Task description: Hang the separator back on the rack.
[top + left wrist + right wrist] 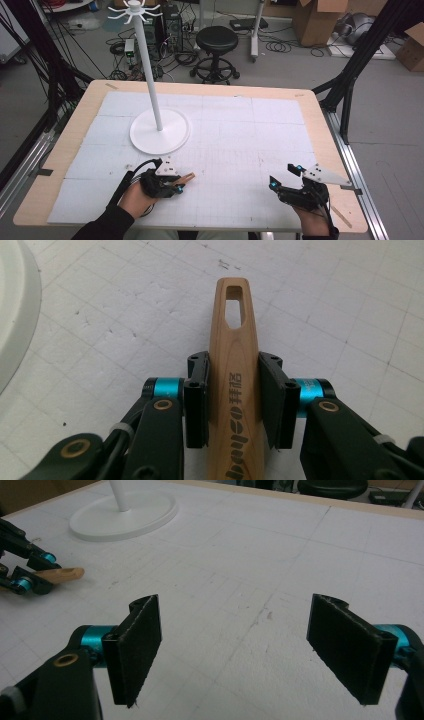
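Observation:
A flat wooden handle [235, 340] with a slotted hole near its tip lies low over the white foam mat [240, 140], and my left gripper [234, 370] is shut on it, both black pads against its sides. In the high view that left gripper [180, 186] sits near the front left of the mat, the wooden handle [187, 177] poking out to the right. My right gripper [282, 176] rests at the front right, and its jaws [235, 625] stand wide open with nothing between them. Its view also catches the left gripper [30, 572] holding the wooden handle [62, 574].
A white hook stand [152, 75] rises from a round base [160, 132] at the mat's back left, with small hooks at its top. The base rim [12, 315] lies just left of the left gripper. Beyond the table stand a black stool [216, 42], cables and cardboard boxes.

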`<state>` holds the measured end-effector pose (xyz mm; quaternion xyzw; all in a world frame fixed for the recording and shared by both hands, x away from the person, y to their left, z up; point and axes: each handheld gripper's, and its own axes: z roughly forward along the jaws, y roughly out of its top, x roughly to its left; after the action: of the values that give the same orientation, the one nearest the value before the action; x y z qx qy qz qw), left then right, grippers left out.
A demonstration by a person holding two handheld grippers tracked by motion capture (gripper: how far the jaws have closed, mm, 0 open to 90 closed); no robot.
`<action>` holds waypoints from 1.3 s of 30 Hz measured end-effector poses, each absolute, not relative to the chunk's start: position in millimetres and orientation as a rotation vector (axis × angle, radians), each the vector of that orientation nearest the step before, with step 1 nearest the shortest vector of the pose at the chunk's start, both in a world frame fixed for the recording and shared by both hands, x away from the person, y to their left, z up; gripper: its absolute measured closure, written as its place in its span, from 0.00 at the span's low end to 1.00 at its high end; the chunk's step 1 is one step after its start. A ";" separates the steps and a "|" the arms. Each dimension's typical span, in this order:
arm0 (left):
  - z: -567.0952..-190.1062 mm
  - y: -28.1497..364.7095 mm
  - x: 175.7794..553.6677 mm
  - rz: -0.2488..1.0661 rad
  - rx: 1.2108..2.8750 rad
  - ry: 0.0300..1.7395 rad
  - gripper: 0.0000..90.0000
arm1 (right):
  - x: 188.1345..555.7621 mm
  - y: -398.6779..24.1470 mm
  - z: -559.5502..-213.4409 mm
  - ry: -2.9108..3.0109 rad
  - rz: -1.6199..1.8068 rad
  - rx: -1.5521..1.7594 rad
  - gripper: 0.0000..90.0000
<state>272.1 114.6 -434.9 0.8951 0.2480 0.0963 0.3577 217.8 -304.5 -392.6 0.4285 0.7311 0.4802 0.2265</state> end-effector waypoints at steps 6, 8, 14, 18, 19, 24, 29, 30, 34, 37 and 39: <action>-429.3 118.3 268.6 0.244 2.260 0.632 0.75 | 217.9 -304.7 -392.9 2.018 1.332 1.184 0.23; -424.9 122.1 267.3 0.240 2.228 0.637 0.75 | 217.8 -304.6 -393.0 2.017 1.335 1.186 0.23; -408.4 138.4 261.9 0.210 2.087 0.644 0.75 | 217.6 -303.1 -392.1 2.029 1.372 1.170 0.23; -397.0 149.1 255.6 0.199 1.971 0.593 0.75 | 217.1 -299.3 -390.4 2.045 1.440 1.124 0.23; -394.5 151.4 254.3 0.197 1.947 0.583 0.75 | 216.7 -297.6 -389.8 2.057 1.468 1.110 0.23; -383.3 158.3 246.9 0.171 1.841 0.536 0.75 | 214.5 -285.5 -384.9 2.105 1.605 1.008 0.22; -375.0 155.8 237.2 0.118 1.775 0.460 0.75 | 213.1 -269.4 -375.0 2.126 1.747 0.881 0.20; -373.6 154.5 235.1 0.111 1.764 0.442 0.75 | 212.2 -265.6 -372.6 2.132 1.775 0.863 0.20; -368.5 150.6 228.6 0.083 1.711 0.378 0.75 | 212.4 -249.6 -363.8 2.164 1.900 0.766 0.21; -365.8 148.1 225.6 0.078 1.703 0.346 0.75 | 214.4 -235.4 -358.5 2.210 1.948 0.685 0.25; -365.1 147.1 224.5 0.072 1.701 0.336 0.75 | 215.8 -225.2 -354.5 2.243 1.963 0.634 0.27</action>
<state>224.5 147.1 -365.1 0.7477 0.1476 0.0315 0.6467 215.8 -225.2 -354.5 0.2079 0.7353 0.6434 0.0471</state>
